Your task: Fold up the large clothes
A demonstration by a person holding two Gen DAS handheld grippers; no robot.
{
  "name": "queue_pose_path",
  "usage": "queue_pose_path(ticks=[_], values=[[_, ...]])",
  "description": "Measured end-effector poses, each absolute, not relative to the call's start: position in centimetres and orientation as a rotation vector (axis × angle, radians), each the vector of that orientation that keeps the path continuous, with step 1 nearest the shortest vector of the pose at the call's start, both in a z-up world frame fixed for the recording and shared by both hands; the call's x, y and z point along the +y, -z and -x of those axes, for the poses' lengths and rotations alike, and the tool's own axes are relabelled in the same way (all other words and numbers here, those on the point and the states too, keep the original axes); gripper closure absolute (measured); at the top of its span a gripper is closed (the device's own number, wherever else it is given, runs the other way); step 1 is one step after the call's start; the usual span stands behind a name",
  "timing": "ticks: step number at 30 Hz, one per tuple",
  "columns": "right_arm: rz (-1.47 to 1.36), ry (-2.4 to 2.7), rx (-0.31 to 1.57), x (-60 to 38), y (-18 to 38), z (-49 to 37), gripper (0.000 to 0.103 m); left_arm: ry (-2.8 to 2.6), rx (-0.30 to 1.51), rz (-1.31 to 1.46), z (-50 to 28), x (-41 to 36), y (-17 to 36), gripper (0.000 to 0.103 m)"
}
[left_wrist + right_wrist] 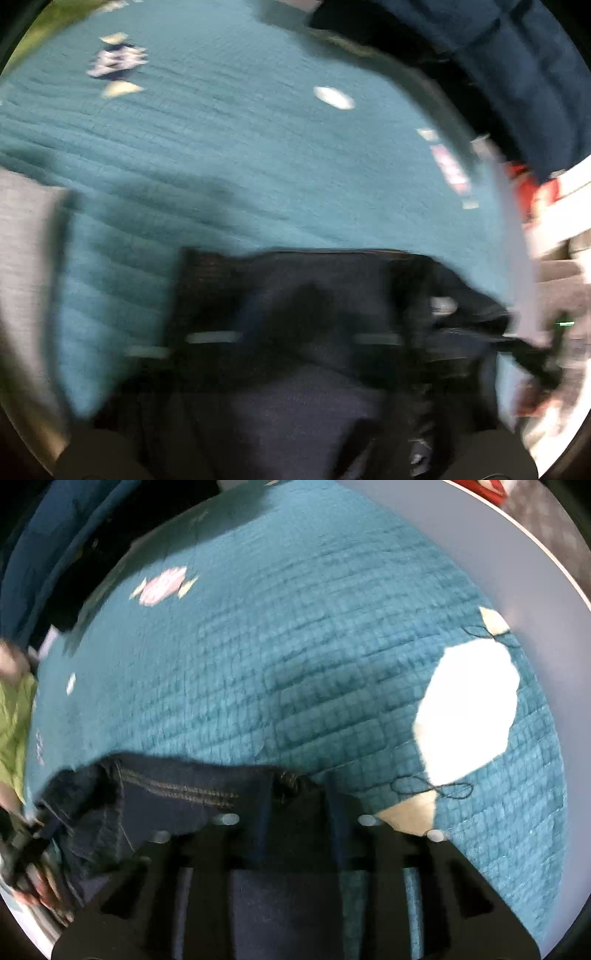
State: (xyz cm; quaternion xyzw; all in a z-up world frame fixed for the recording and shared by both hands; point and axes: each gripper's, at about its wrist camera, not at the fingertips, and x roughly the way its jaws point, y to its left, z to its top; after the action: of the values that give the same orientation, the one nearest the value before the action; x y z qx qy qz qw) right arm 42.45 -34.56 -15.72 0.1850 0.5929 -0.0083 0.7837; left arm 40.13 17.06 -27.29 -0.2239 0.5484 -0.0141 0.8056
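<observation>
Lying bunched on the teal quilt, dark jeans, near edge of it, with the white patch off to the right. Pinching the jeans' fabric between the fingers, right gripper. Left gripper also sitting over the jeans, way too blurry, can't tell if clamped or loose.
</observation>
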Motion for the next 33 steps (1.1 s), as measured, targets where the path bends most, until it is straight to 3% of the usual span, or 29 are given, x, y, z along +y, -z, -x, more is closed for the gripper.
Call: queue_pose_path(ticks=[5, 7, 10, 12, 17, 20, 22, 27, 33], values=[[-0.317, 0.025, 1.257, -33.8, 15.2, -41.9, 0.083, 0.045, 1.158, 0.569, -39.3, 18.9, 27.2, 0.102], [-0.321, 0.036, 1.263, -33.5, 15.4, -42.3, 0.082, 0.075, 1.167, 0.588, -39.7, 19.0, 27.4, 0.094], [-0.31, 0.031, 1.263, -33.2, 15.6, -42.8, 0.082, 0.105, 1.172, 0.585, -40.4, 18.9, 27.3, 0.081], [-0.322, 0.027, 1.264, -33.4, 15.7, -42.9, 0.082, 0.157, 1.171, 0.63, -40.1, 19.5, 27.1, 0.058], [-0.337, 0.021, 1.264, -33.6, 15.7, -42.7, 0.082, 0.14, 1.192, 0.63, -40.7, 18.7, 25.6, 0.037], [-0.337, 0.019, 1.26, -33.5, 15.7, -42.6, 0.082, 0.084, 1.192, 0.58, -41.1, 18.2, 24.1, 0.034], [-0.34, 0.017, 1.261, -33.6, 15.8, -42.6, 0.081, 0.075, 1.191, 0.549, -41.4, 18.0, 23.1, 0.026], [-0.336, 0.013, 1.259, -33.6, 15.7, -42.1, 0.081, -0.011, 1.233, 0.409, -42.2, 18.1, 22.0, 0.023], [-0.349, 0.011, 1.257, -33.6, 15.7, -41.9, 0.08, -0.053, 1.405, 0.306, -42.9, 19.0, 26.8, 0.021]])
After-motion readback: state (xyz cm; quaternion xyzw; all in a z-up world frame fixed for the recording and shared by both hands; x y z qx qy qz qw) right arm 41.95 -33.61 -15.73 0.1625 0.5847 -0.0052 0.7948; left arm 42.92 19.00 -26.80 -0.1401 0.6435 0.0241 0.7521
